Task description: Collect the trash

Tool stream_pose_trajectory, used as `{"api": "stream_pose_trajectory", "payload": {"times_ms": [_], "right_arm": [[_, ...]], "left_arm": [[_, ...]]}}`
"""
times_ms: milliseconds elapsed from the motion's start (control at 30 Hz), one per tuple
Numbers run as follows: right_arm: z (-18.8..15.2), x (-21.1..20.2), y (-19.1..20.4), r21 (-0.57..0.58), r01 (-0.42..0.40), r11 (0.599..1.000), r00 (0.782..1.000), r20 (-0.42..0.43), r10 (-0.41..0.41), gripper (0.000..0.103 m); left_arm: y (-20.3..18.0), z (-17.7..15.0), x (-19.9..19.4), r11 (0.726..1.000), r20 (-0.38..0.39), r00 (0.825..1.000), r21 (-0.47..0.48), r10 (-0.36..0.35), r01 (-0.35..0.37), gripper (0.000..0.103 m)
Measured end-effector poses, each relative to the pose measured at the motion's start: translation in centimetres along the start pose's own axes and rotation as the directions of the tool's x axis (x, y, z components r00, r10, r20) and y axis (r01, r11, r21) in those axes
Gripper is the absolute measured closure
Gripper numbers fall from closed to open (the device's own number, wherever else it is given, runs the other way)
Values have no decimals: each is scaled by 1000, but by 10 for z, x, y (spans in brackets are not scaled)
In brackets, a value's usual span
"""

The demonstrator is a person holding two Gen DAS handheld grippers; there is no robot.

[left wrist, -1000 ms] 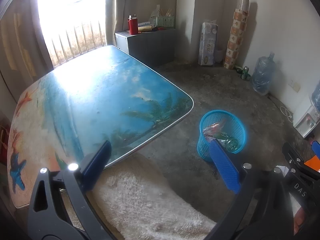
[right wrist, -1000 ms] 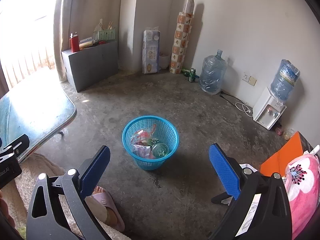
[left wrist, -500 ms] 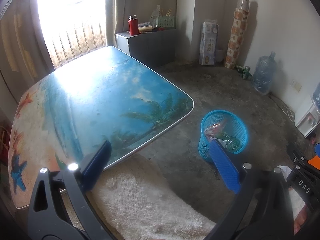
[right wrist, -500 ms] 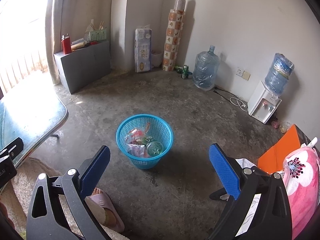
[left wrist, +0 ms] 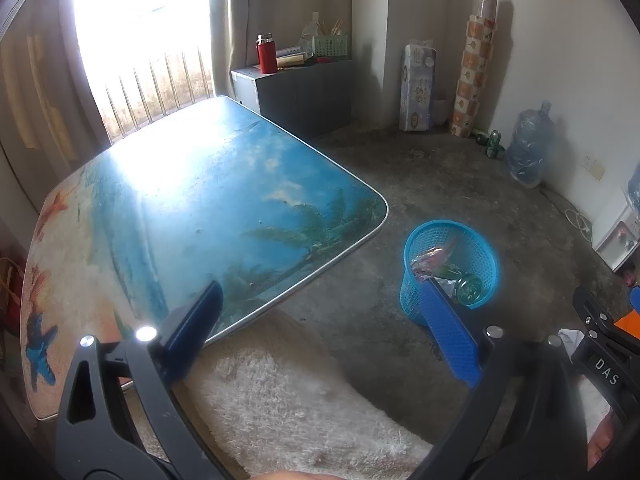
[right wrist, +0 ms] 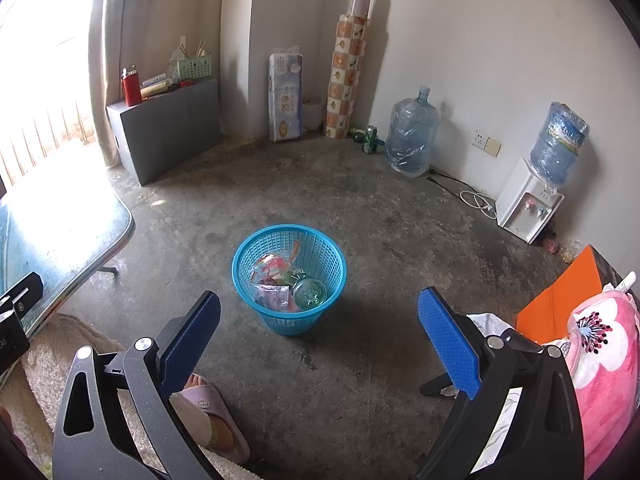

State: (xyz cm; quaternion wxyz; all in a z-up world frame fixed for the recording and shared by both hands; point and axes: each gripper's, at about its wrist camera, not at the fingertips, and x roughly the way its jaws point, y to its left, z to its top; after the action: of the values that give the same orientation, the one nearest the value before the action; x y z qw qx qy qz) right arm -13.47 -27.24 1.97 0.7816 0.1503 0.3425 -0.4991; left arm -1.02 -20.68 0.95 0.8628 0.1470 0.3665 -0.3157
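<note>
The left gripper (left wrist: 320, 328) is spread wide and grips nothing, hanging above the near corner of the beach-print tabletop (left wrist: 208, 200) and a cream shaggy rug (left wrist: 288, 392). The round blue plastic mesh basket (right wrist: 289, 276) stands on the bare concrete floor (right wrist: 400, 240), ahead of the right gripper (right wrist: 319, 336), whose jaws also gape with nothing between them. Crumpled wrappers and a green-tinted jar (right wrist: 309, 293) lie inside the basket.
</note>
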Motion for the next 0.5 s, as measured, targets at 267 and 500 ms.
{"api": "stream_pose_trajectory", "payload": {"times_ms": [267,500], "right_arm": [[0,0,0,0,-2,1000,1000,-1,2,7],[-1,1,-1,1,-2,1000,1000,-2,2,7]], "left_arm": [[0,0,0,1000,0,1000,-1,1,-1,9],[0,-1,0,1000,-3,1000,1,-1,1,9]]}}
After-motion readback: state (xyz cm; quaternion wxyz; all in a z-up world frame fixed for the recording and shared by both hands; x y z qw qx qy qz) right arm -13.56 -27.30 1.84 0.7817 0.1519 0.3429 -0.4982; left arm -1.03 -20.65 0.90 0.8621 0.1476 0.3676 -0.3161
